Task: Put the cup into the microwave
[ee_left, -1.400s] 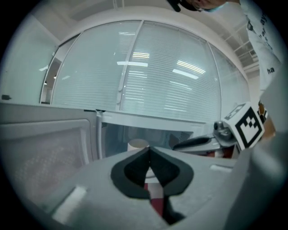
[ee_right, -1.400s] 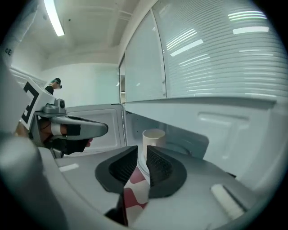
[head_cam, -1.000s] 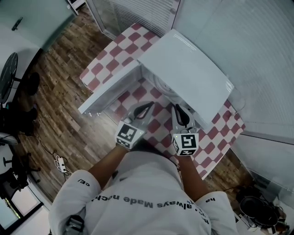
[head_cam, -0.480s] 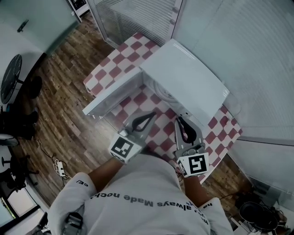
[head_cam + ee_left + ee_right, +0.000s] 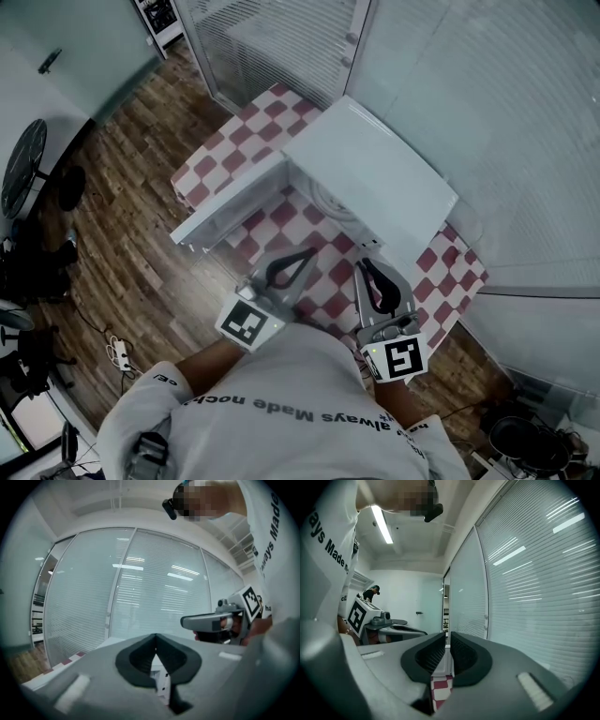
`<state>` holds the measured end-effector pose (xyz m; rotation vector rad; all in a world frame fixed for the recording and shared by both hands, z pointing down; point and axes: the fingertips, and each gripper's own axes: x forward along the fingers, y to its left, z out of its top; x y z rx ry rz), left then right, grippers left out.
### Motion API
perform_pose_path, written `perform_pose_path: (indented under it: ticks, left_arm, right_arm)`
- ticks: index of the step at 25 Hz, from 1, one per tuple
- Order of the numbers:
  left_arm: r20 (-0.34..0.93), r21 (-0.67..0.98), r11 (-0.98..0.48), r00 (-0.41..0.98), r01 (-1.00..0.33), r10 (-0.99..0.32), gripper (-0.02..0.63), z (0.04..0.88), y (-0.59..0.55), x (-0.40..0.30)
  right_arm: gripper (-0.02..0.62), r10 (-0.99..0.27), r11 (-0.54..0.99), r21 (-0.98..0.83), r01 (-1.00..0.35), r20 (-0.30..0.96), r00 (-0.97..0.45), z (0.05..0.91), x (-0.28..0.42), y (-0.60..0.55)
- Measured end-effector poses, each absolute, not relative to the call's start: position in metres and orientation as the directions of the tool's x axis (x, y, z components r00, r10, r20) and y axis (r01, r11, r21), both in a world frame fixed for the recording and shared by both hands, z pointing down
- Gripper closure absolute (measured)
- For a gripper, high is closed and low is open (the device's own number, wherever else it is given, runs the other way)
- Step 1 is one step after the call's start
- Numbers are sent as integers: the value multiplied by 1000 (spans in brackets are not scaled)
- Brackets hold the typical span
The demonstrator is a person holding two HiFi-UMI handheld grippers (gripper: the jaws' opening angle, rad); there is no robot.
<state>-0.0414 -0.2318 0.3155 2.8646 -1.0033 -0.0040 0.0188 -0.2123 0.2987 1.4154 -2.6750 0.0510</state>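
The white microwave stands on a red-and-white checked table, its door swung open to the left. A pale round shape shows in the opening; I cannot tell whether it is the cup. No cup shows anywhere else. My left gripper hangs over the table's near edge, in front of the opening, jaws closed tip to tip and empty. My right gripper is beside it, below the microwave's front right corner, jaws together with only a sliver between them, holding nothing.
Glass walls with blinds stand behind and to the right of the table. Wood flooring lies to the left, with a fan and a power strip on it. A distant person stands in the room.
Both grippers have drawn back from the microwave's opening toward the person, the right one farther. The door stays open.
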Motion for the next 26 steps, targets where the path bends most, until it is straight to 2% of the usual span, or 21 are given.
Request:
perform_pose_path:
  ticks: [26]
  left_arm:
    - [15, 111, -790, 796, -603, -606, 601, 310, -225, -36]
  right_arm:
    - [562, -843, 535, 44, -844, 100, -529, 287, 28, -206]
